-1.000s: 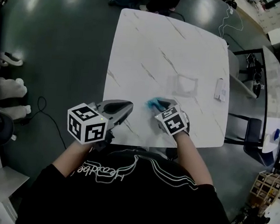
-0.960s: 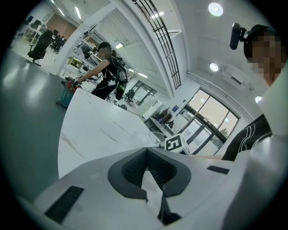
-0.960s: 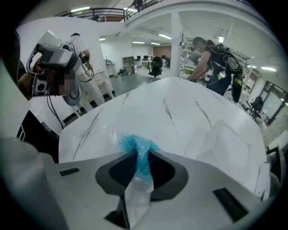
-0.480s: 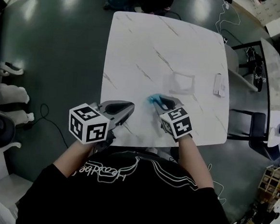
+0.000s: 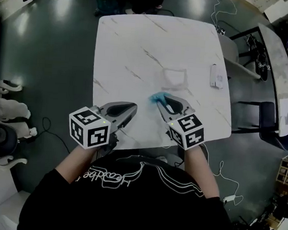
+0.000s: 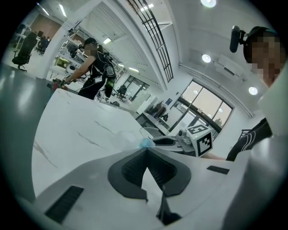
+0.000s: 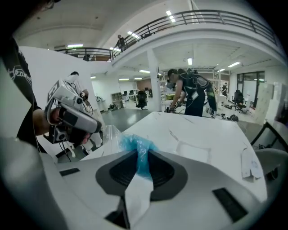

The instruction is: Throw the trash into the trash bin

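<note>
The trash is a crumpled blue plastic piece (image 5: 157, 96). My right gripper (image 5: 158, 100) is shut on it above the near half of the white marble table (image 5: 140, 37). In the right gripper view the blue piece (image 7: 136, 147) is pinched between the dark pads (image 7: 163, 170) and sticks out past the tips. My left gripper (image 5: 132, 109) hovers over the table's near left edge, shut with nothing in it; its tips meet in the left gripper view (image 6: 146, 148). From there the blue piece (image 6: 145, 143) and the right gripper's marker cube (image 6: 199, 139) show just ahead. No trash bin shows in any view.
A clear plastic wrapper (image 5: 175, 79) lies mid-table beyond the right gripper. A small white item (image 5: 215, 76) rests near the table's right edge. A chair (image 5: 237, 65) and a second table (image 5: 281, 73) stand to the right. Cables (image 5: 219, 172) trail on the dark floor. A person (image 7: 193, 96) stands at the far end.
The right gripper has risen off the table with the blue trash in it and tilted. The left gripper shifted slightly and stays shut.
</note>
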Available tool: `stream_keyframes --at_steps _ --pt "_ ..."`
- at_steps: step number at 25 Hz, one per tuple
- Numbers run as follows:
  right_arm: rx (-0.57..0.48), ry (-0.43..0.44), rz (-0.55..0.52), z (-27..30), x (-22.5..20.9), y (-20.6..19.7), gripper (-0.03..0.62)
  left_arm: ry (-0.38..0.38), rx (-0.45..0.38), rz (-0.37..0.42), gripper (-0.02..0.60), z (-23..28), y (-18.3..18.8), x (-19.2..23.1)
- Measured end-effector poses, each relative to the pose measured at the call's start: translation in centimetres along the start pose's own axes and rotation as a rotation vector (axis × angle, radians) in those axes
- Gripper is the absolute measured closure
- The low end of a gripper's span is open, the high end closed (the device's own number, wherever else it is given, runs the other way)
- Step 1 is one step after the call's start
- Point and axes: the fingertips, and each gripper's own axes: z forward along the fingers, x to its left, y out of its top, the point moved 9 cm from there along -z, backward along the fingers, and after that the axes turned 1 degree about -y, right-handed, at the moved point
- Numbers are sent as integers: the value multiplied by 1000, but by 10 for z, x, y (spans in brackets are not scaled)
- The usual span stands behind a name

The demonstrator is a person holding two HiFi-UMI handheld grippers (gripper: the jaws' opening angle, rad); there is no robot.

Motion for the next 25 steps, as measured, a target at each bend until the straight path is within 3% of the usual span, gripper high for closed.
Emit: stream_keyframes --at_steps 12,25 --pt "-155 -141 71 -112 -23 -27 505 -106 63 92 578 57 -2 -81" --pt "-223 -361 199 -260 -61 -115 505 -258 200 173 578 151 -38 -191"
